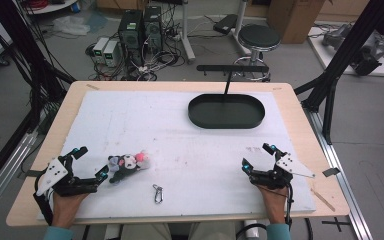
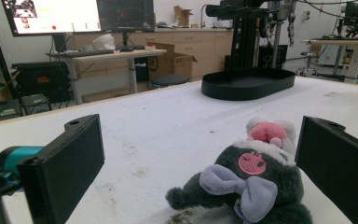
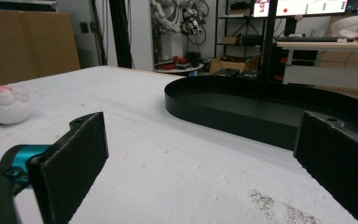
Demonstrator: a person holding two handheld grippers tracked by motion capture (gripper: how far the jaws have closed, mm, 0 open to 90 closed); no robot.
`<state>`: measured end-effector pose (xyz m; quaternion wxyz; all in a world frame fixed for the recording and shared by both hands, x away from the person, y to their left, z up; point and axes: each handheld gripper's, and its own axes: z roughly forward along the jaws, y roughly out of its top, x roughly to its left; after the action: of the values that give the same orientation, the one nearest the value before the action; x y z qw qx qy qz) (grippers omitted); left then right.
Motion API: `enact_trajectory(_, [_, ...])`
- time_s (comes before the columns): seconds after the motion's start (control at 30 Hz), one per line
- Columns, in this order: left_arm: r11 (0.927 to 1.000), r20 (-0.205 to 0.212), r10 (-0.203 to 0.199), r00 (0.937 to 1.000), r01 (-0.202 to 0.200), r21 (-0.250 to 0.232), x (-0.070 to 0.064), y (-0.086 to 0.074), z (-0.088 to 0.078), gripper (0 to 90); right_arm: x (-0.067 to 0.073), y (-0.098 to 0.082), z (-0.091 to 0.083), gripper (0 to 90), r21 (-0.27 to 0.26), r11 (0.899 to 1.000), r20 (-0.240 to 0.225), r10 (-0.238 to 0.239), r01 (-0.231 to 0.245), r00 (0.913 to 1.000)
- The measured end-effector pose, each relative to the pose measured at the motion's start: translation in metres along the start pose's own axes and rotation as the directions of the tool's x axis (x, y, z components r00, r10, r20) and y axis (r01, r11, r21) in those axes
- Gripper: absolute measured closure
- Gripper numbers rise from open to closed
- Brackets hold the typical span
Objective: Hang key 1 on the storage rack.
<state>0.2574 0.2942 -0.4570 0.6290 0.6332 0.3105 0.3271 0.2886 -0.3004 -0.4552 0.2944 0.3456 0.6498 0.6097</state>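
1. High view: a person seated at a wooden table covered by a white foam mat (image 1: pixel 180 135) holds a black two-jaw gripper in each hand, both resting on the mat's near edge.
2. Left gripper (image 1: pixel 91 163) has its jaws spread wide and pressing on nothing; a small dark grey plush toy with a lilac bow and a pink-and-white head (image 1: pixel 126 164) lies on its side on the mat, just beside that gripper's right jaw tip.
3. Left gripper view puts the plush toy (image 2: pixel 251 184) low between the two black jaws, close to the right one; whether it touches that jaw cannot be told.
4. Right gripper (image 1: pixel 258 156), well to the right of the toy, likewise stands with jaws apart and nothing between them.
5. A small silver metal clip (image 1: pixel 158 193) lies on the mat just right of the toy, nearer the person.
6. A black oval metal tray (image 1: pixel 226 120) sits far beyond the toy, toward the back right of the mat.
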Motion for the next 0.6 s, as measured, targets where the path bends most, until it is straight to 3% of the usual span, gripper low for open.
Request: enact_trajectory(0.6, [1.0, 0.016, 0.001, 0.9999, -0.001, 0.008, 0.0008, 0.0006, 0.0006, 1.7, 0.0003, 0.0001, 0.0002, 2.3, 0.004, 1.0, -0.002, -0.005, 0.005, 1.0])
